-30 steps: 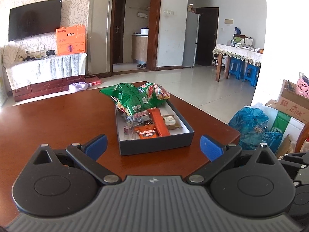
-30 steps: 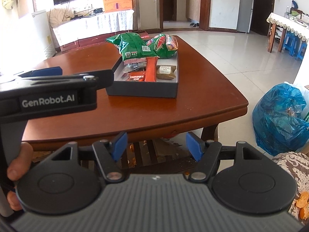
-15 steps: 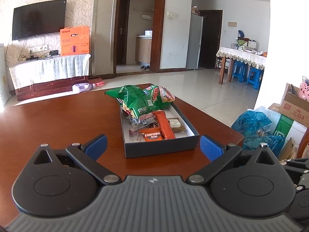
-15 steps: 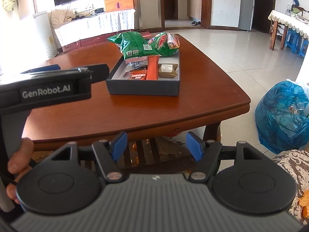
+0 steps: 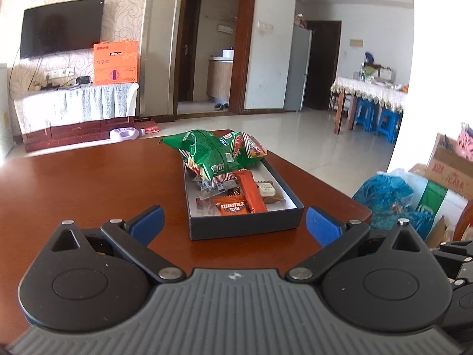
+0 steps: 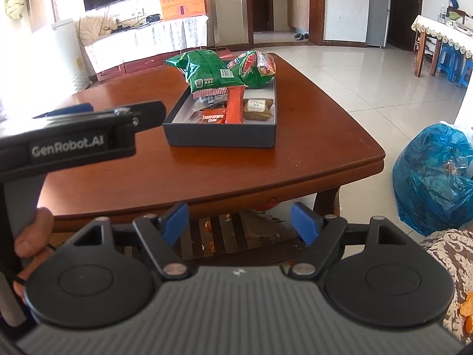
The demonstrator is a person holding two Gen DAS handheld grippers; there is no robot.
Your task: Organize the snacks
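Since a second ago the right gripper has spread its jaws wider, with nothing between them; it hangs short of the table's near edge, well apart from the snacks. Over the same second the box has drifted rightward in the left wrist view, though the left gripper barely shifted. That left gripper also stands wide open and empty, its blue pads flanking the near wall of the box in that view without touching it.

One dark, shallow box with a white floor sits on the brown table, near the right corner. Inside lie two puffed bags at the far end: a green bag and, beside it, a green-and-red bag, both rising above the rim. Nearer are one long orange bar, one small orange packet at its left, one brown-wrapped cake at its right, and several clear small wrappers whose number cannot be told.

A person's fingers wrap the left gripper's handle in the right wrist view. One blue plastic bag sits on the floor beside the table.
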